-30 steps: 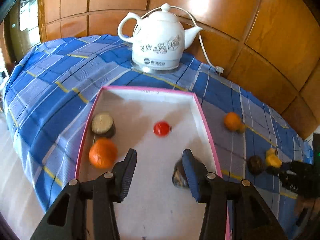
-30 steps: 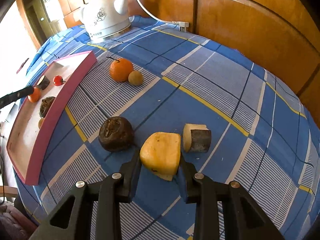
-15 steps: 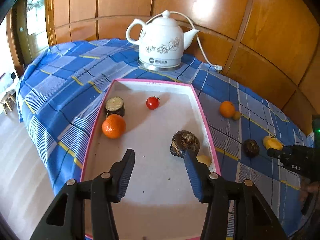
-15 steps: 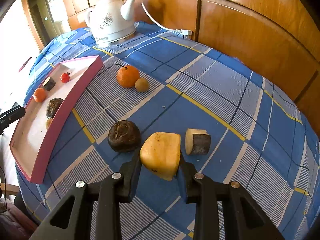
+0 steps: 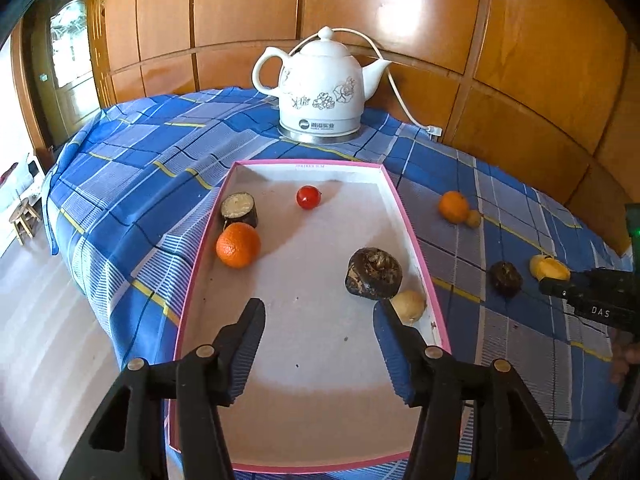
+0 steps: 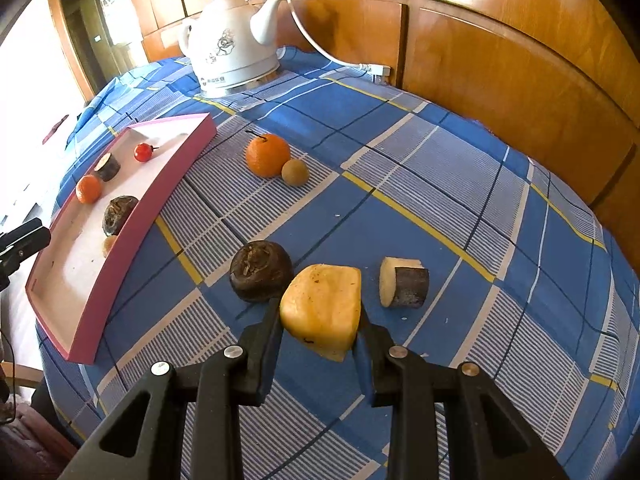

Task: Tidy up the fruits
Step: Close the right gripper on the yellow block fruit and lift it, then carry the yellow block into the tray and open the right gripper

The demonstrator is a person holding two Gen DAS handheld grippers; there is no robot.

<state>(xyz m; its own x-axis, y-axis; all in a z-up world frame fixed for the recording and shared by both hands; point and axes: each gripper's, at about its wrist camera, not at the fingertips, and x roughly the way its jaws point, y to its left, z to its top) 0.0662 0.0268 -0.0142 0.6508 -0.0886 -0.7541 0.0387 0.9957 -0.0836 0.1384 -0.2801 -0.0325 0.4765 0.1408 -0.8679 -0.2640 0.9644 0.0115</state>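
Checked tablecloth, white kettle beyond pink tray, orange between

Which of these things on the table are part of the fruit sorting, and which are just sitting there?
Part of the job:
pink tray
orange in the tray
small tomato
yellow piece in the right hand-held gripper
orange on the cloth

Just sitting there:
white kettle
kettle cord
checked cloth
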